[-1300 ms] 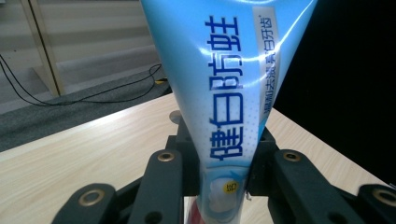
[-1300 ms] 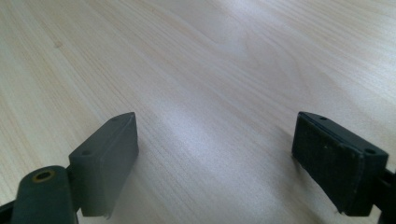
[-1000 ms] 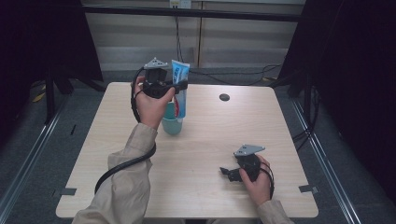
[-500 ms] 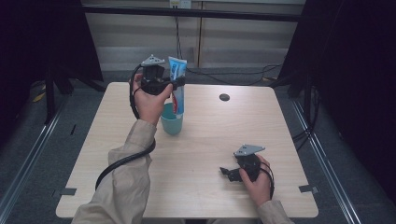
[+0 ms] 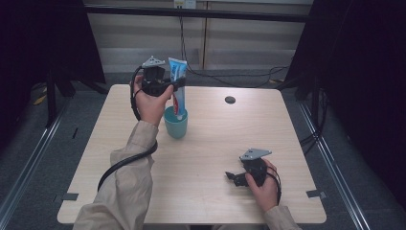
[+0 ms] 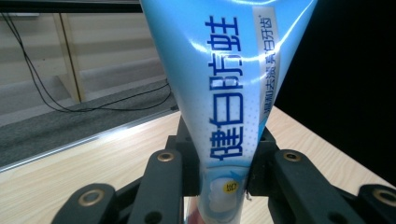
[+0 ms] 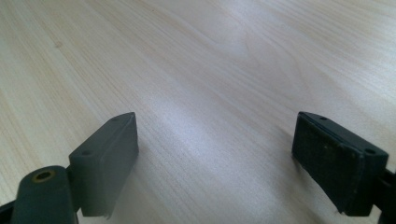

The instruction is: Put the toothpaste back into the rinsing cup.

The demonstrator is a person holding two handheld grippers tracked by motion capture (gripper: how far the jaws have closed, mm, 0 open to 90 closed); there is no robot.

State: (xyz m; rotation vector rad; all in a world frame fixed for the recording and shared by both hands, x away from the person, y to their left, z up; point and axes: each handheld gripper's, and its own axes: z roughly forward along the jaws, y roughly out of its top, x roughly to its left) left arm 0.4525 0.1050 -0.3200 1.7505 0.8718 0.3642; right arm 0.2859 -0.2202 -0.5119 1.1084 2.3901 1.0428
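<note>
Nearest the person, well apart from the teal cup (image 5: 175,125), the right gripper (image 5: 233,177) rests on the wooden surface (image 5: 215,143), jaws spread wide and empty. Farther off, the left gripper (image 5: 176,87) is clamped on the blue toothpaste tube (image 5: 177,81), upright with its lower end inside that cup.

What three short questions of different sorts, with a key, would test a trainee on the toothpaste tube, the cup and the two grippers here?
1. True or false: the left gripper is shut on the toothpaste tube.
2. Where is the tube's lower end? A) flat on the table B) inside the teal cup C) in the right gripper
3. Fill in: the right gripper rests low over the bare table with its jaws ____.

Key: 1 true. 2 B. 3 open; the right gripper view shows nothing between them.
</note>
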